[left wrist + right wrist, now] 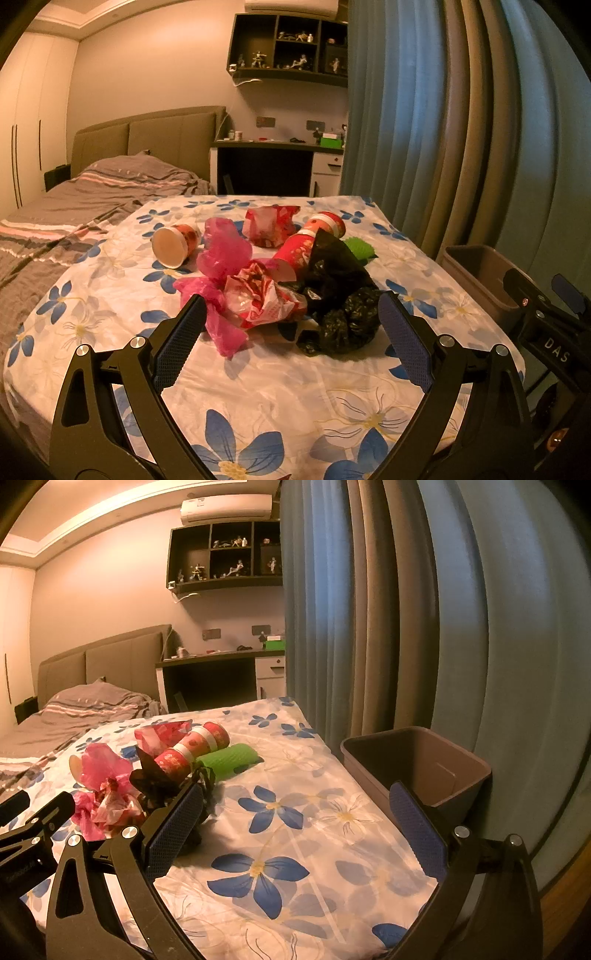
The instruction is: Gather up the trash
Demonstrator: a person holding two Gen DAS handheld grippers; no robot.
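Observation:
A pile of trash lies on a flowered sheet [280, 373]: a pink plastic bag [221, 254], a crumpled red-and-white wrapper [264, 299], a black plastic bag [340, 302], red paper cups [175, 242], [327, 223], another red wrapper [269, 223] and a green item [360, 247]. My left gripper [291, 306] is open, its fingers on either side of the near wrapper and black bag, just short of them. My right gripper [295, 794] is open and empty over the sheet, right of the pile [147, 771]. A brown bin [417, 768] stands at the sheet's right edge.
Blue-grey curtains [461, 129] hang close on the right behind the bin [480, 273]. A bed with grey bedding [92, 192] lies to the left. A desk [277, 162] and wall shelf [291, 48] stand at the back.

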